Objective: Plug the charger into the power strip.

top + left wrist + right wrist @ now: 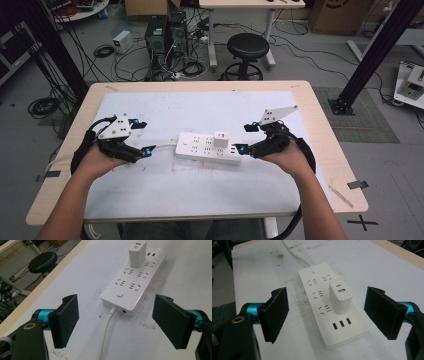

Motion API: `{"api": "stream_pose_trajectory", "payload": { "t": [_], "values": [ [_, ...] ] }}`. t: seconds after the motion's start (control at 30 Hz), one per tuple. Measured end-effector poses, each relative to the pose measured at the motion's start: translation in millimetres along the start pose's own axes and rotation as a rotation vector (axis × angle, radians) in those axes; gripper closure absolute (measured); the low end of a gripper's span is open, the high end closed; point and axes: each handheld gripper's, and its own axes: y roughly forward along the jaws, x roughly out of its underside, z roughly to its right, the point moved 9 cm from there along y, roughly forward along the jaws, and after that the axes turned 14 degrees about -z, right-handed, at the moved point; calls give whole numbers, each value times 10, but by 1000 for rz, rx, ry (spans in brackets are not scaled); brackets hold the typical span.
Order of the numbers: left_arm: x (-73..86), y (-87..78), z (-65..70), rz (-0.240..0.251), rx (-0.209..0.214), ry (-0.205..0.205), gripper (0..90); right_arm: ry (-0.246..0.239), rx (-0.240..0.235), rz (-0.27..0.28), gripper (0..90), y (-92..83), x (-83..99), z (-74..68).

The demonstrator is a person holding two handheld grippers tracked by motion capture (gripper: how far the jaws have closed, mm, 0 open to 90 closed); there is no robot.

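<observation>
Forearms come in from the bottom edge of the high view, each hand wrapped round a gripper. Biggest thing: wooden table (320, 120) w/ a white sheet (200, 185) over most of its top, stained and scuffed near the middle. On the sheet, about centre, lies a white power strip (207, 148), long axis across the table, w/ a white charger (220, 139) plugged upright into it, toward its right end. A white cable (162, 146) leaves the strip's left end.

Left gripper (143, 137) sits just beside the strip's left end, jaws wide apart, nothing between the pads, not touching the strip. Right gripper (244, 137) sits at the strip's right end, jaws also wide apart and holding nothing; whether a tip touches the strip I can't tell from above.

Left gripper view adds detail: a square button (120, 294) and a small round port on the strip's near end, cable running down betw. the black pads (66, 318). Right gripper view adds what the others lack: three USB slots (341, 323) on the near end, a USB port on the charger's top, pads (275, 312) standing either side of the strip, clear of it.

Room beyond the table: grey floor, black stool (247, 48), computer towers (167, 32), tangled cables, black frame posts, cardboard boxes.
</observation>
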Motion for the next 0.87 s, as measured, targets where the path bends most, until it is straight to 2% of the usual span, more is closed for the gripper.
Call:
{"api": "stream_pose_trajectory", "payload": {
  "t": [0.2, 0.87],
  "values": [
    [14, -26, -3, 20, -2, -6, 215, 15, -3, 4, 206, 4, 9, 9],
    [78, 4, -44, 12, -5, -29, 214, 24, 18, 10, 207, -15, -5, 77]
  ]
}}
